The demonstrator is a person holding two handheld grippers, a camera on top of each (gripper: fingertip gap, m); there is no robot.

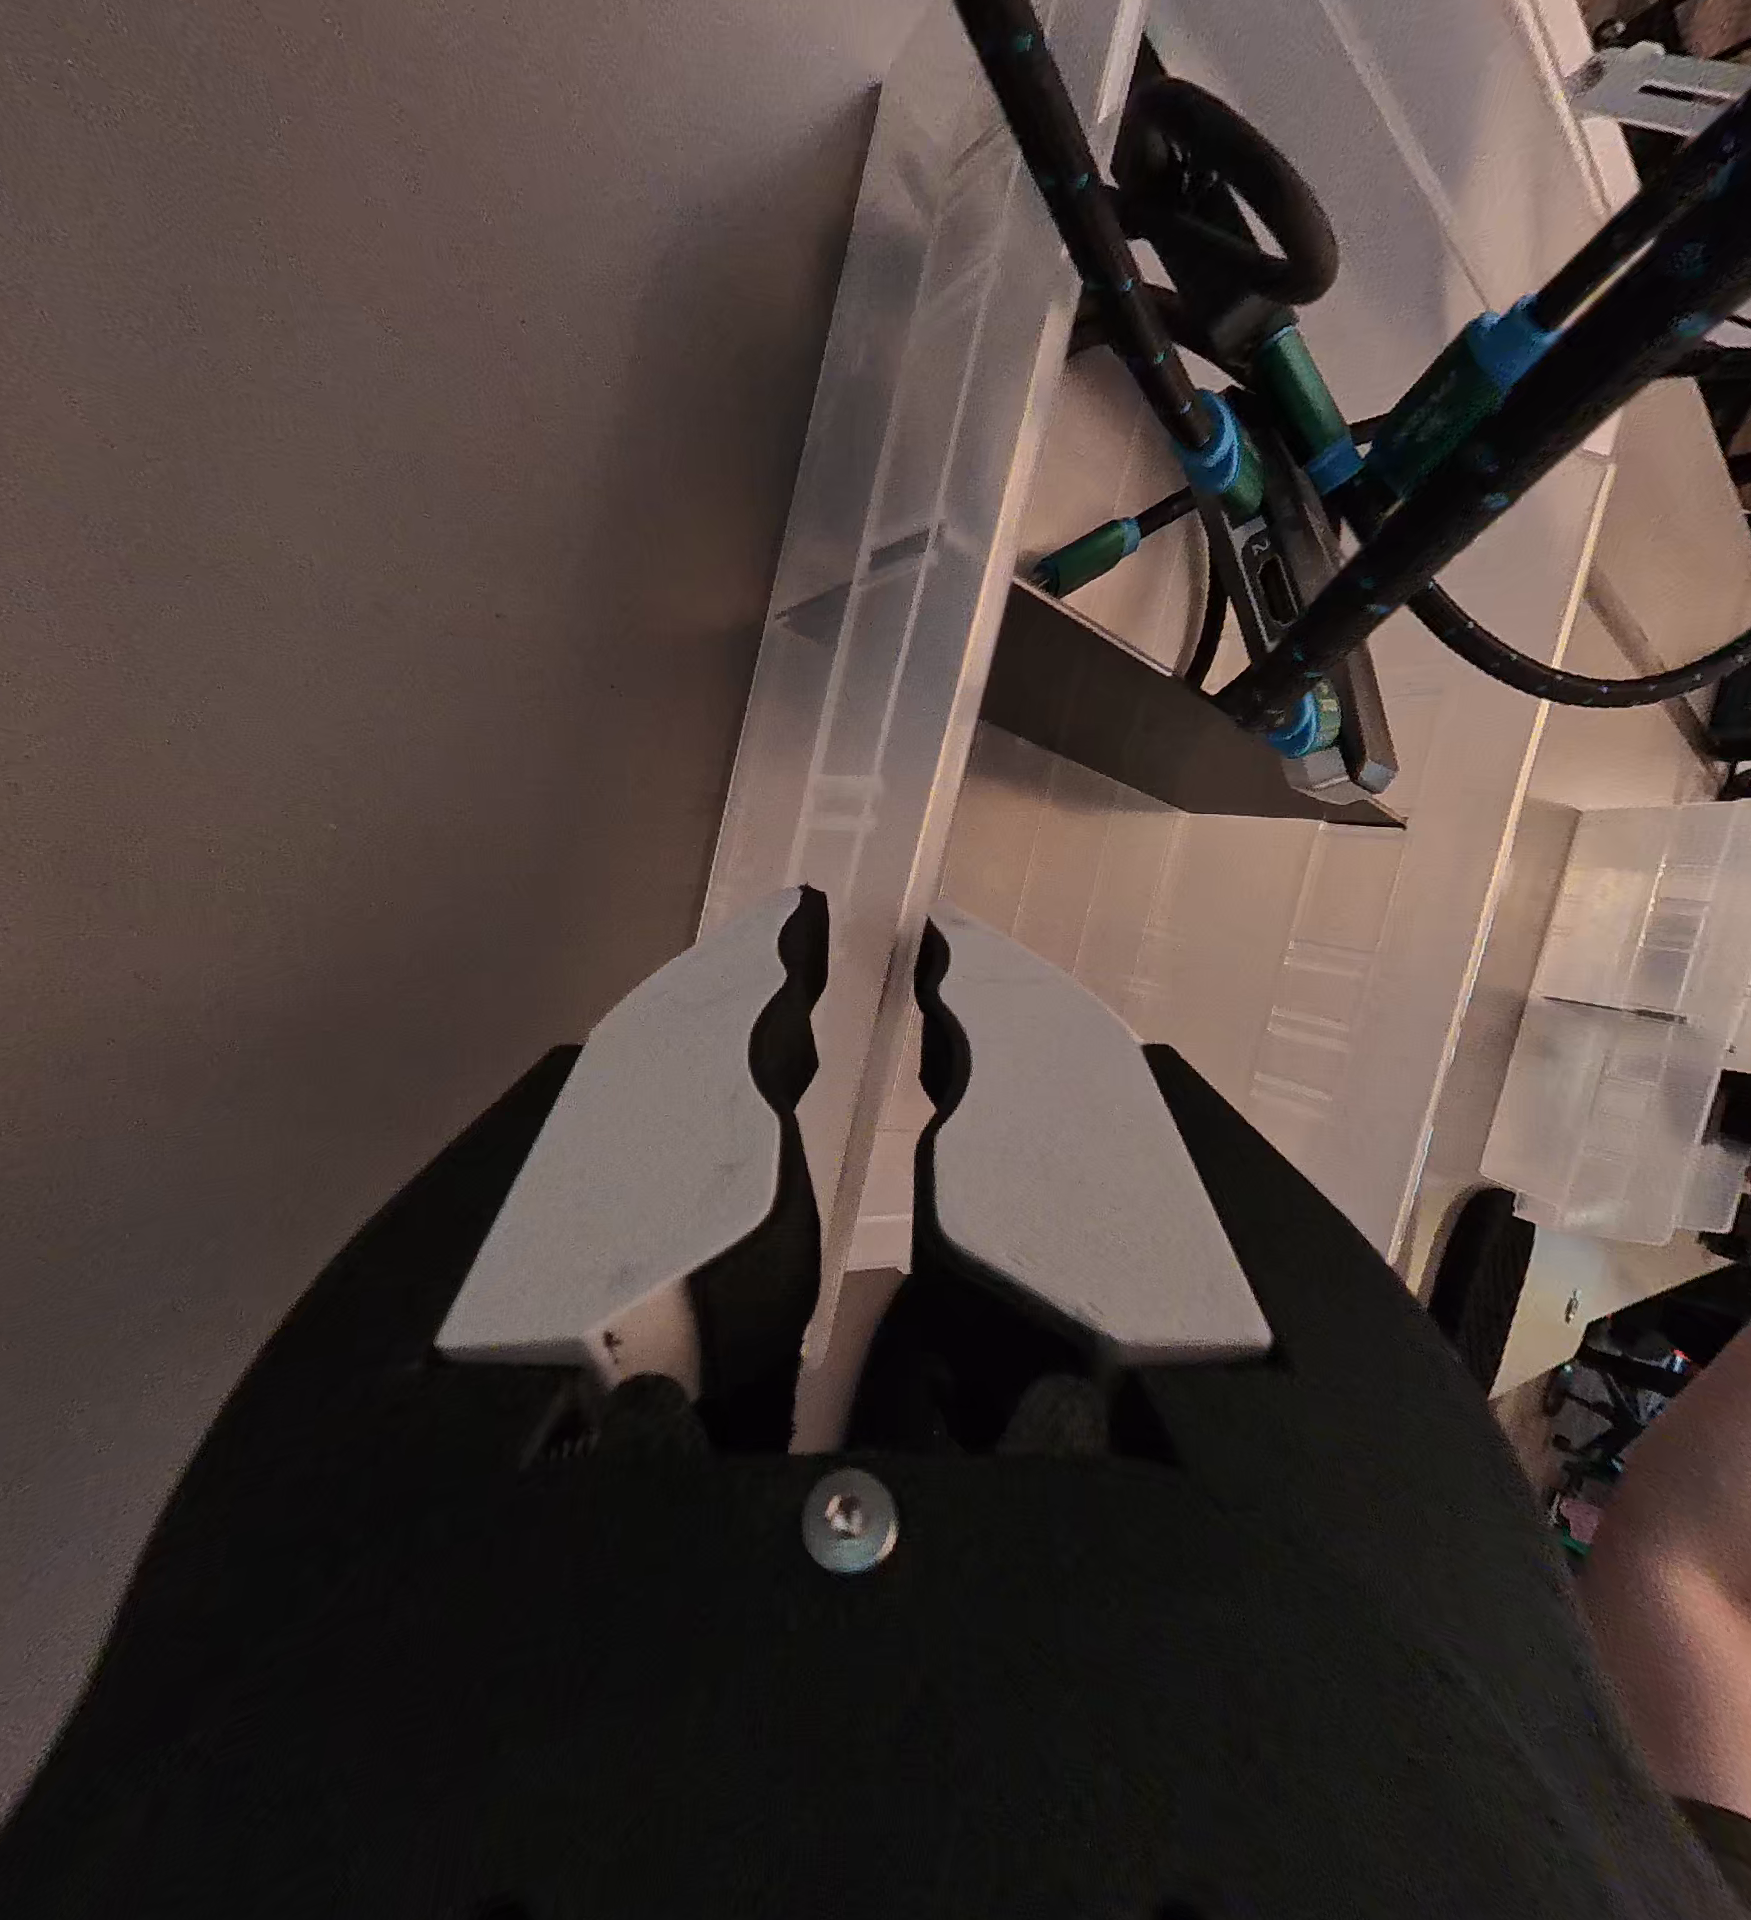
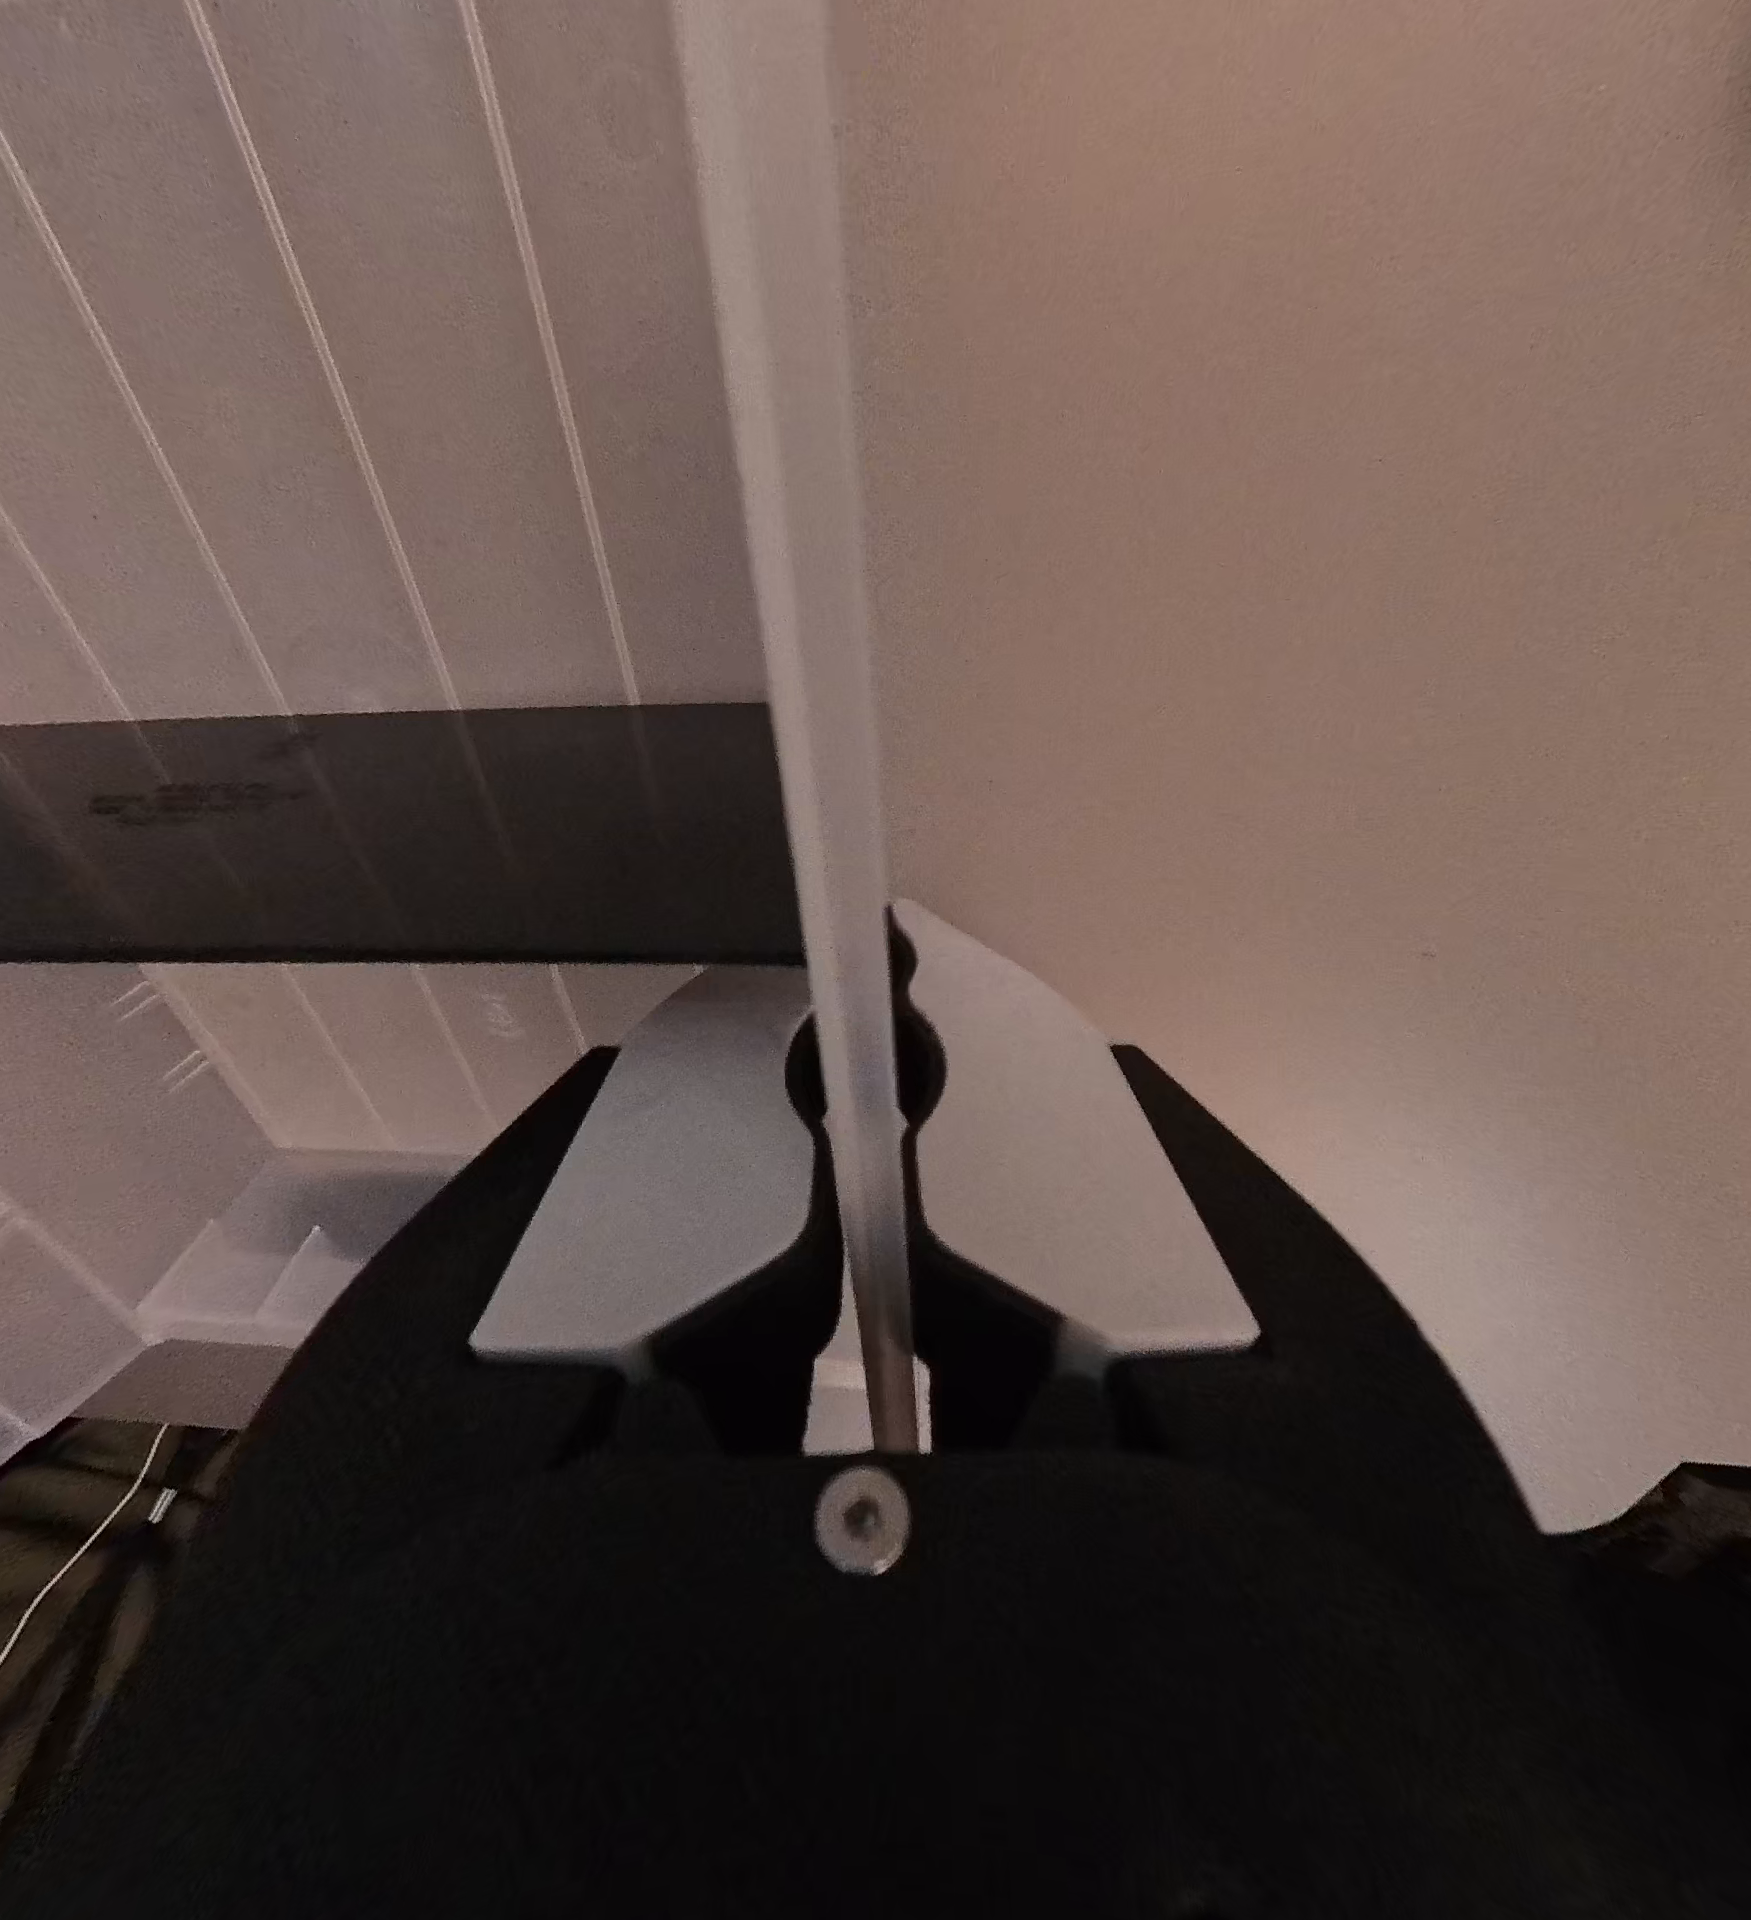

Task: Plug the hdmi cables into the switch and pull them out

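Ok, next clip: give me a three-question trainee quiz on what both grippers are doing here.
1. True or false: the left gripper holds an HDMI cable.
2. What straddles the right gripper? A) bin wall B) switch C) cable
3. Fill in: the switch sits ____ the clear bin.

Key: 1 false, it straddles the bin's wall; 2 A; 3 inside.
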